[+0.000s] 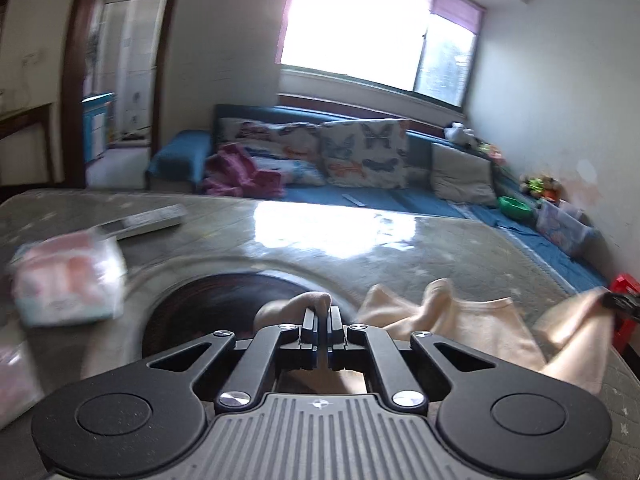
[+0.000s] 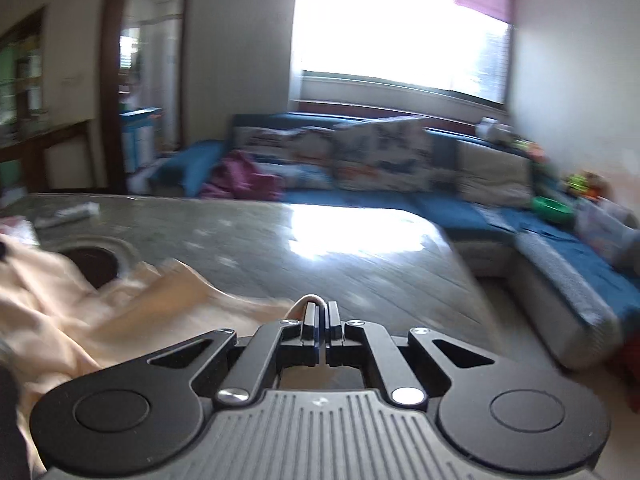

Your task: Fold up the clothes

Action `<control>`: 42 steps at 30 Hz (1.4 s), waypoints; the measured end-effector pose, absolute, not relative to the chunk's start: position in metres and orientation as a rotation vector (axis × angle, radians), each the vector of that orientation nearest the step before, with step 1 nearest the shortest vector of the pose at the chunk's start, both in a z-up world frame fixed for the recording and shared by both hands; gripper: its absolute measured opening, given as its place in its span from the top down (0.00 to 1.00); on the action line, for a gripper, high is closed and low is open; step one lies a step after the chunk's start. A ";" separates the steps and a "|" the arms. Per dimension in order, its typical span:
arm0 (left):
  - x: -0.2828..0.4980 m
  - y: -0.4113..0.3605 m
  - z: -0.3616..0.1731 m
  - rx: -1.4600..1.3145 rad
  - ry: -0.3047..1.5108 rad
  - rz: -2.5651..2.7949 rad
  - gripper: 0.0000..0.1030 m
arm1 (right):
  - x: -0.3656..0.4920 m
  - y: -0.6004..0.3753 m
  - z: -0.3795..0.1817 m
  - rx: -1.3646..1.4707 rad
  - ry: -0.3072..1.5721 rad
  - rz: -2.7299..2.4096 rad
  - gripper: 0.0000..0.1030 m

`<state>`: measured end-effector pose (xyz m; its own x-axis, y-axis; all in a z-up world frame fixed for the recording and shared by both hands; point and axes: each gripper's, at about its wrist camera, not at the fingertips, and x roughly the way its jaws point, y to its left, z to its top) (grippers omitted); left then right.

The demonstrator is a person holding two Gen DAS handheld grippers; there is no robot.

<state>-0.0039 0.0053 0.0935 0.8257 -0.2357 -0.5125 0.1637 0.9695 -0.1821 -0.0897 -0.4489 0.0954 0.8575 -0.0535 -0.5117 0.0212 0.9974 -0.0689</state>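
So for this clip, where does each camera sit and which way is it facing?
Left wrist: on the left hand-held gripper, shut on the peach garment, looking across the table to the sofa; no hand visible.
Right wrist: on the right hand-held gripper, shut on the same garment's edge, facing likewise.
Shared: garment, table, sofa, window.

A garment lies on the table, a packet to its left, a sofa behind.

table: tissue pack, remote | sofa: butterfly cushions, pink garment
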 end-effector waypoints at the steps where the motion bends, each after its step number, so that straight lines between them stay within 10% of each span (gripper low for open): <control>1: -0.011 0.013 0.093 -0.142 0.568 -0.198 0.96 | -0.099 -0.460 0.089 -0.053 0.560 -0.068 0.98; 18: -0.092 0.002 0.093 -0.008 0.629 -0.311 0.87 | -0.150 -0.492 0.063 -0.026 0.726 -0.010 0.73; 42: -0.086 -0.084 0.044 0.058 0.865 -0.763 0.87 | -0.154 -0.407 0.040 -0.235 0.976 0.416 0.72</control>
<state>-0.0862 -0.0843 0.0439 0.4057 -0.5817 -0.7049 0.6263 0.7387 -0.2491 -0.1538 -0.4070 0.0399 0.4907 0.2351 -0.8390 -0.4427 0.8967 -0.0077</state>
